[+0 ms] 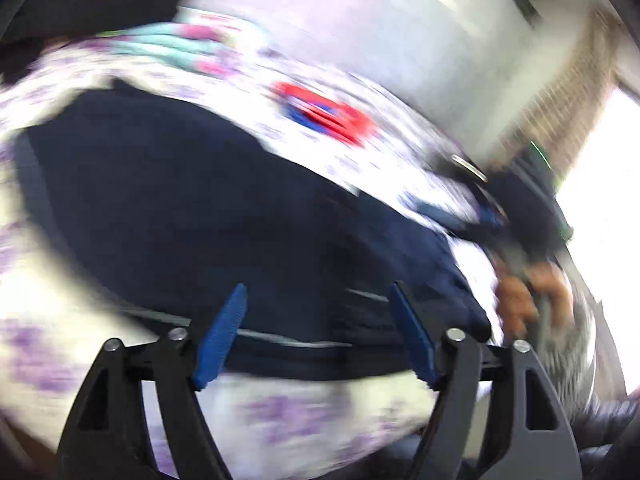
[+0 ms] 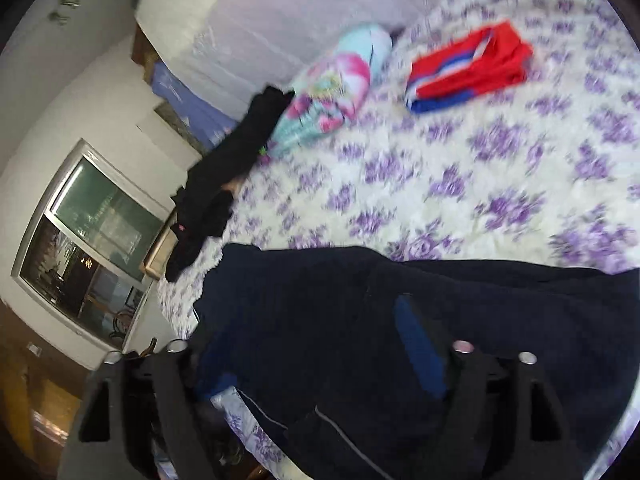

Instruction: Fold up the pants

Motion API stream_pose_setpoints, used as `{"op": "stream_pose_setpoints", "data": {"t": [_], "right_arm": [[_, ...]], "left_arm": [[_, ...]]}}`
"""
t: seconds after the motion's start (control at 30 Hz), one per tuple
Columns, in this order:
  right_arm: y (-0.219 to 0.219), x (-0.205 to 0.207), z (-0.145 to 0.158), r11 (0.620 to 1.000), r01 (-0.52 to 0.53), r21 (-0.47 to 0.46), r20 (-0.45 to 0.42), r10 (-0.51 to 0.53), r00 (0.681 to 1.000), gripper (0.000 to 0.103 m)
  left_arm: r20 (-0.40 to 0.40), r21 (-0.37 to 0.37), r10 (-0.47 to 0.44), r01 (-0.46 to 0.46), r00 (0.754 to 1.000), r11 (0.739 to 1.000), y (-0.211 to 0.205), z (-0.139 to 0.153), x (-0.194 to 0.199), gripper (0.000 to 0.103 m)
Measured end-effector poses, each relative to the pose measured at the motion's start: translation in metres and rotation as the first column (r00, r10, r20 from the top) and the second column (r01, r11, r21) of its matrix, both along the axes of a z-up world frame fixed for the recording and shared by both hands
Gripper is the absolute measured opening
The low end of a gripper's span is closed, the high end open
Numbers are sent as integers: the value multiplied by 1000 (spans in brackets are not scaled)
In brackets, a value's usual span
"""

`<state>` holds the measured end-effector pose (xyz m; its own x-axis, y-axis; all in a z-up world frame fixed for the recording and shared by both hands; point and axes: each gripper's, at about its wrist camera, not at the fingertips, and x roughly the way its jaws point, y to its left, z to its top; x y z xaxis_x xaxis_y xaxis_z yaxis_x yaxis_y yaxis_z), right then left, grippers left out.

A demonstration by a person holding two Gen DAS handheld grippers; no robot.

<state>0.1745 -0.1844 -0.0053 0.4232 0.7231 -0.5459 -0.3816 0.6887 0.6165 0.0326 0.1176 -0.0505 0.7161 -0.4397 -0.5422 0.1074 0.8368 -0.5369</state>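
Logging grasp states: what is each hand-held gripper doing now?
Left hand-held gripper: open over the navy pants.
Right hand-held gripper: open, pants beneath, not pinched.

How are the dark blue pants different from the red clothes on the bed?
The navy pants are plain dark with a thin pale stripe; the red garment is bright with blue and white bands. The pants lie large and spread out nearby; the red garment is a small folded bundle farther off. Both rest on the flowered bedspread.

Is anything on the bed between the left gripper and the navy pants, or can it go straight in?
Nothing visible is in the way. The left gripper is open right over the near edge of the navy pants. The folded red and blue garment lies beyond the pants on the floral bedspread, clear of the approach.
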Motion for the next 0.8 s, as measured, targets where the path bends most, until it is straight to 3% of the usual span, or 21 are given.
{"op": "stream_pose_setpoints", "data": {"t": [0.13, 0.2, 0.37, 0.53, 0.67, 0.77, 0.8], "right_arm": [[-14, -27, 0, 995, 63, -74, 77, -58, 995, 83], [-13, -33, -6, 995, 61, -79, 77, -55, 996, 83], [-12, -44, -9, 991, 56, -119, 89, -45, 995, 87], [-18, -56, -3, 991, 69, -119, 119, -55, 991, 88], [-23, -63, -1, 987, 84, -134, 150, -64, 987, 88], [-24, -69, -4, 983, 87, -162, 154, -62, 986, 88], [-23, -70, -5, 983, 85, -165, 154, -60, 986, 88]], "left_arm": [[-60, -193, 157, -166, 986, 967, 88, -5, -18, 73], [-89, -200, 205, -219, 975, 955, 109, -7, -14, 74], [-153, -322, 153, -196, 976, 926, 132, -30, 17, 74], [-118, -277, 170, -197, 978, 941, 133, -40, 59, 76], [-90, -261, 172, -190, 981, 946, 134, -47, 64, 76], [-82, -275, 208, -222, 975, 935, 137, -48, 62, 56], [-79, -282, 217, -230, 973, 931, 138, -48, 60, 44]]}}
